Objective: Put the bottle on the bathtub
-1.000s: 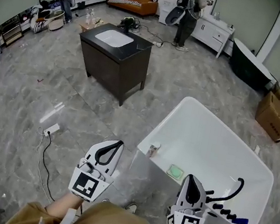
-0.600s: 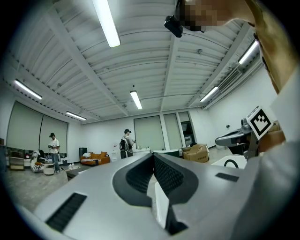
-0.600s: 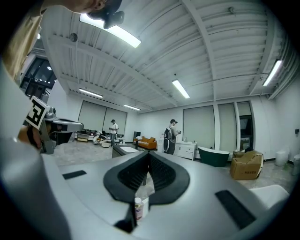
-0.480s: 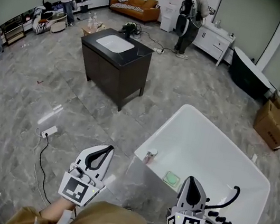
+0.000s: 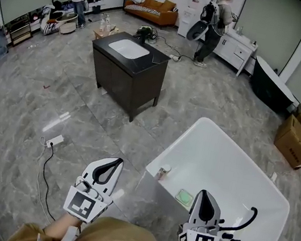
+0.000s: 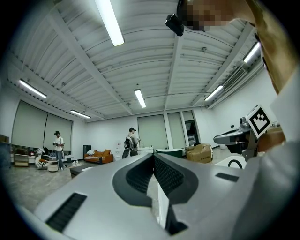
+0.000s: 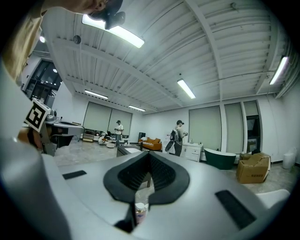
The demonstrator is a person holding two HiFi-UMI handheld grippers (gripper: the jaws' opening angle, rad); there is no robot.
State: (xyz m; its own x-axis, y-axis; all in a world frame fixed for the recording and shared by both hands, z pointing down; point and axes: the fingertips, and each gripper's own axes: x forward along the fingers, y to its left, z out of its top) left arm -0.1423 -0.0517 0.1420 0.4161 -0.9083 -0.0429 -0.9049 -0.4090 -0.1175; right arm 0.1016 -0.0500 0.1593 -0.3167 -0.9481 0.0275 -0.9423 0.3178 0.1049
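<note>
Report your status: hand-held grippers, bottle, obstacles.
Left hand-held gripper shut, empty; right hand-held gripper shut, empty. Bottle upright on bathtub rim corner. Green pad beside it, apart.

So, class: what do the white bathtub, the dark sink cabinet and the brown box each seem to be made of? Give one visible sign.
White bathtub: likely acrylic or glazed ceramic, glossy; smooth seamless walls with a soft sheen.
Dark sink cabinet: seemingly wood or veneer, matt; flat dark panels.
Brown box: cardboard, matt; creased flaps at its top.
</note>
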